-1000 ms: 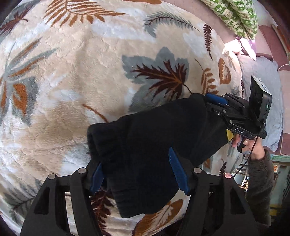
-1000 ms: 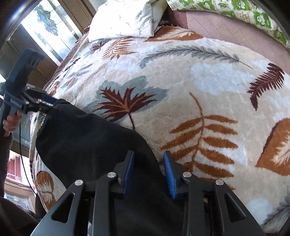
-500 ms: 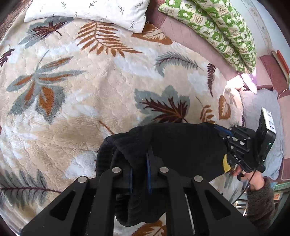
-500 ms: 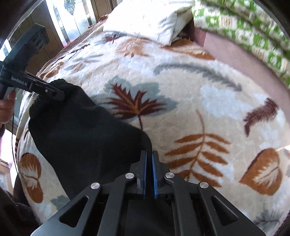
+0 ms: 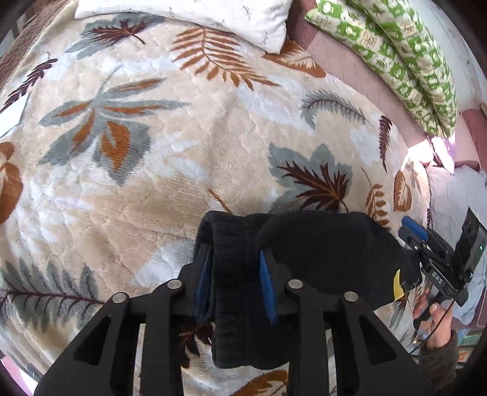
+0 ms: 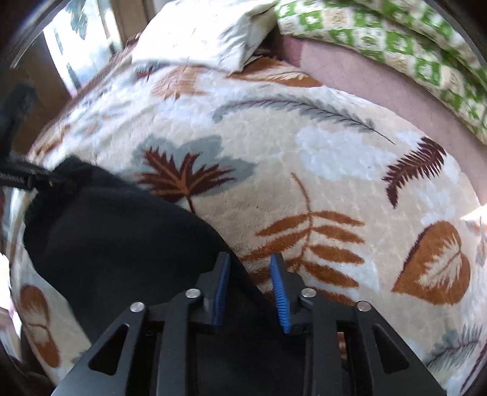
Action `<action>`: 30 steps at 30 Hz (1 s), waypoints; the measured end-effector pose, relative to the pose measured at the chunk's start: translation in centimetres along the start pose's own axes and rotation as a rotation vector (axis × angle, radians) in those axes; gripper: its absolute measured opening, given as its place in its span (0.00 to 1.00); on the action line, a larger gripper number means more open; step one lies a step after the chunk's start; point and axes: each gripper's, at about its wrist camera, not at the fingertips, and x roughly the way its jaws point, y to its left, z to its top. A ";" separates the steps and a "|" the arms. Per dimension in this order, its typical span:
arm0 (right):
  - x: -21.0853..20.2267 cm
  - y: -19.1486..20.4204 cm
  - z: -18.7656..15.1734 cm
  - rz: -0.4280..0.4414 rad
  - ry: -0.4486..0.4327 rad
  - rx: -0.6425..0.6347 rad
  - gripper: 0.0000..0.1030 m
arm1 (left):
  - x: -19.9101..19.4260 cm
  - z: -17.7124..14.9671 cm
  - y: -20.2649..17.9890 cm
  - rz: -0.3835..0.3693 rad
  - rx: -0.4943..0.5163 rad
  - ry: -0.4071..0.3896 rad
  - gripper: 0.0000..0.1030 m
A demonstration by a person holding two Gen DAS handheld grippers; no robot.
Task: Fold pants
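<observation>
The left gripper (image 5: 234,277) had its 2 blue pads spread apart, with a thick rolled edge of the black pants (image 5: 319,252) lying between them; whether the pads pressed the cloth could not be told. The pants lay bunched on the leaf-patterned blanket (image 5: 152,182), stretching from this gripper to the right gripper (image 6: 251,289) off to its right. That gripper's pads also stood apart, the pants' edge running up between them. Ahead of both grippers the blanket spread wide. Farther ahead sat a white pillow (image 5: 213,18), and ahead to the right a green-patterned cushion (image 5: 395,61) rested on a pink surface (image 6: 365,79). The right-wrist view was blurred.
</observation>
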 end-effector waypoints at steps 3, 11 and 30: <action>-4.8 -2.0 -1.2 0.062 -0.077 0.118 0.44 | -2.0 -1.1 -0.3 0.063 -0.010 -0.046 0.33; -15.3 -6.4 -9.9 0.066 -0.139 0.378 0.77 | -3.5 -6.1 -6.7 0.118 0.079 -0.069 0.44; -14.2 -21.4 -18.9 0.088 -0.199 0.739 0.78 | -0.9 -3.7 -9.9 0.165 0.094 -0.005 0.45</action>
